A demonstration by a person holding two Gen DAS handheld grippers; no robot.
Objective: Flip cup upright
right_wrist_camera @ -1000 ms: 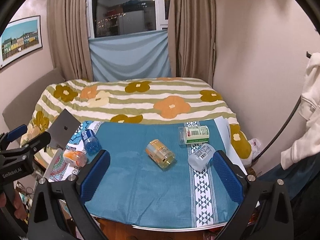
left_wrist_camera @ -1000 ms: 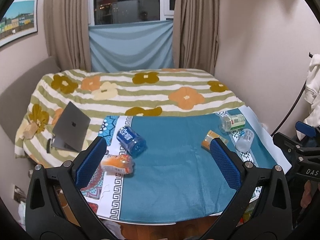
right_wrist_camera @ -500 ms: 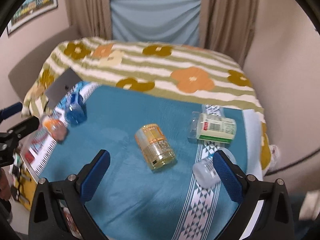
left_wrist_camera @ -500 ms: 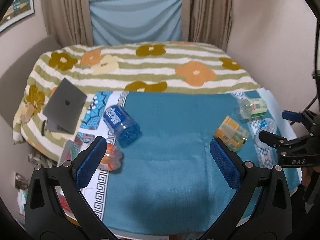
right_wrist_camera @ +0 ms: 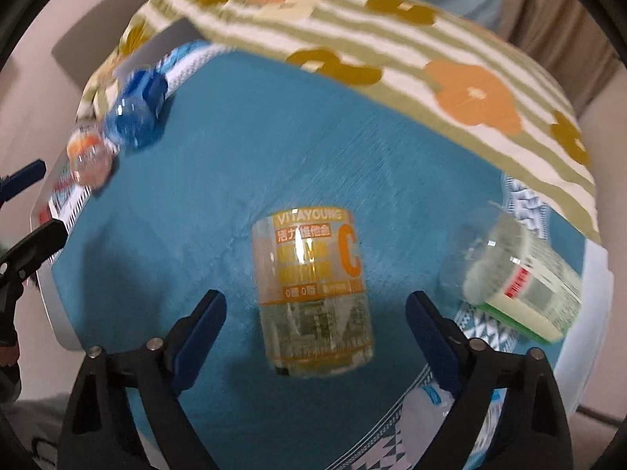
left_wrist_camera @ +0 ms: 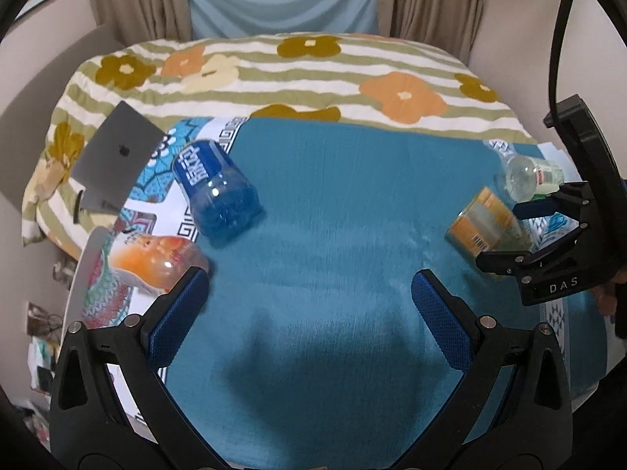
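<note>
Your right gripper (right_wrist_camera: pixel 315 313) straddles the cup (right_wrist_camera: pixel 311 293) at 12 o'clock, jaws released — clench off-centre and it rolls away.

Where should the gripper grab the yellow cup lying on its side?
Across its round middle, from above. The yellow cup lies on its side on the blue cloth, lengthwise between the open right hand-held gripper fingers, both curved sides exposed.
</note>
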